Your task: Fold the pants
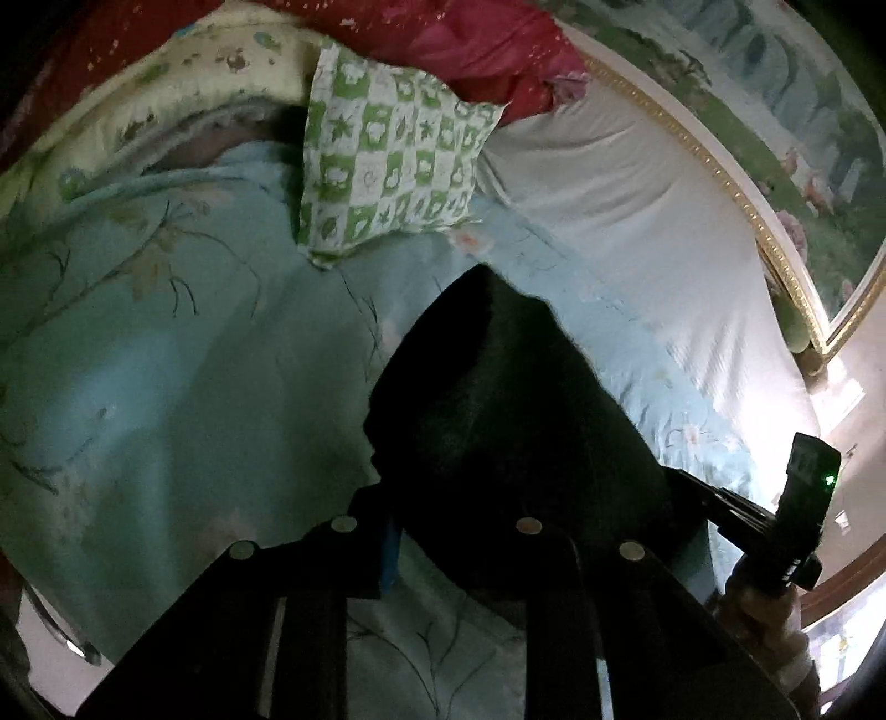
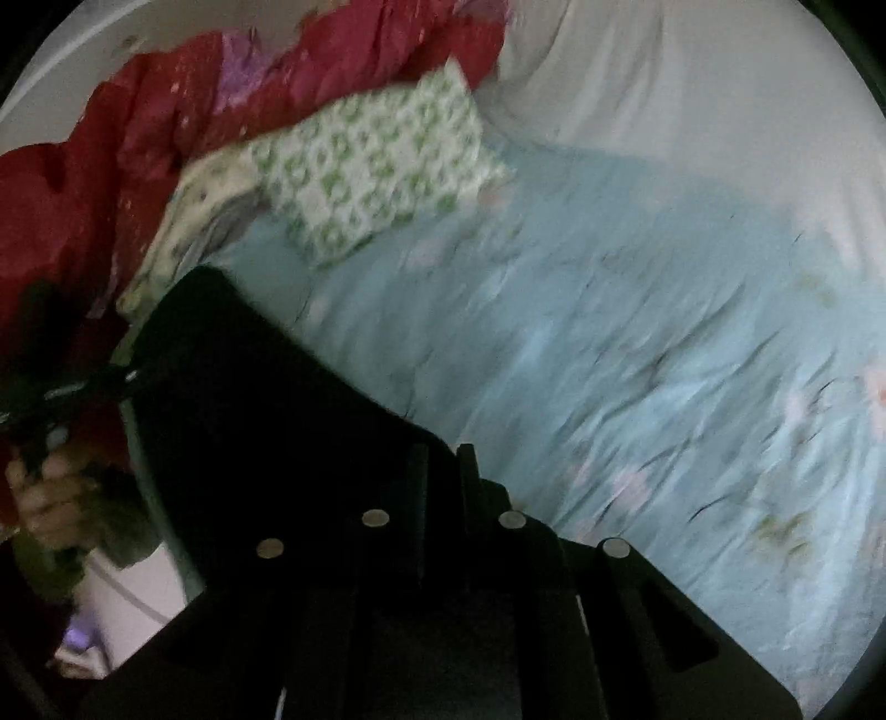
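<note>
Pants [image 1: 498,421]: black, held up off the bed between the two grippers, hanging as a dark sheet over the light blue floral bedspread [image 1: 194,387]. In the right wrist view the pants [image 2: 266,399] stretch from the right gripper out toward the left one, so the cloth spans both tools.

Left gripper [image 1: 443,531]: a blue finger pad shows at the cloth's left edge; the fabric covers the rest of the fingers. Looks clamped on the pants, but the gap itself is hidden. Right gripper [image 2: 443,471]: fingers close together with the dark cloth running into them; judged to be pinching the pants. It also shows at the right edge of the left view, held in the person's hand [image 1: 764,609].

Step in hand (judgement): carrying the lifted garment to lay it flat or double it over. To do it well, keep both grips level and the span taut so the edges line up, then lower evenly onto the bedspread.

Room: open bedspread lies ahead in both views. A green checked pillow [image 1: 387,160] sits at the far end, with a red quilt [image 1: 470,44] behind it. White sheet [image 1: 637,221] and the gilt-trimmed headboard [image 1: 720,177] bound the right side. Lay the pants short of the pillow.
</note>
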`<state>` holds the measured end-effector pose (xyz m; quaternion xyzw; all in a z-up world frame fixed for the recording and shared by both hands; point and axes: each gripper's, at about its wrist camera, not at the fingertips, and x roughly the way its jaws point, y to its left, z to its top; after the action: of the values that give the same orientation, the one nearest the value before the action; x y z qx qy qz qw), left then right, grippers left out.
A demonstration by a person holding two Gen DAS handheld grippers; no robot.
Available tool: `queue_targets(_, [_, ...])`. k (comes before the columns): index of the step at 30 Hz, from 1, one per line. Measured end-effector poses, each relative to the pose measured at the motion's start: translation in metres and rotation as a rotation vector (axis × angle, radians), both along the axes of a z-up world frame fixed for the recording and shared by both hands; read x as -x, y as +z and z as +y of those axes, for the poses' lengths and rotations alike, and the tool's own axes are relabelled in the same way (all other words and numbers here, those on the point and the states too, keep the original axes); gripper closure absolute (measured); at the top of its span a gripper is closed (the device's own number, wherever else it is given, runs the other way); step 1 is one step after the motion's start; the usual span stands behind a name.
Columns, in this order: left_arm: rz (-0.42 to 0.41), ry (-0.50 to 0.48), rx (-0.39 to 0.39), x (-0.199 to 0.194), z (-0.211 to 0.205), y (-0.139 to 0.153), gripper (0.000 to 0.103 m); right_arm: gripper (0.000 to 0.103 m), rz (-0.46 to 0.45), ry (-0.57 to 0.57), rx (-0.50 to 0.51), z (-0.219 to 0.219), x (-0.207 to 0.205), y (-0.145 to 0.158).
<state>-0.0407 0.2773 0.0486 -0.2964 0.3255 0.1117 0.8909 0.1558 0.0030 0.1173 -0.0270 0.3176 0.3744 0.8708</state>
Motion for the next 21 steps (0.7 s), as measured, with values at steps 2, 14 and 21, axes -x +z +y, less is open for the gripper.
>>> queue_targets(2, [0.025,0.013,-0.029,-0.006,0.002,-0.004,0.082,0.094,-0.005,-0.011,0.021,0.012,-0.003,-0.007])
queue_targets(14, [0.219,0.015,-0.226,-0.048,0.012,-0.066,0.079,0.093,-0.006,-0.145,0.090,0.050,-0.022,-0.060])
queue_targets(21, [0.187,0.064,-0.266,-0.023,0.011,-0.040,0.052,0.076,0.025,-0.220,-0.018,0.013,-0.008,-0.047])
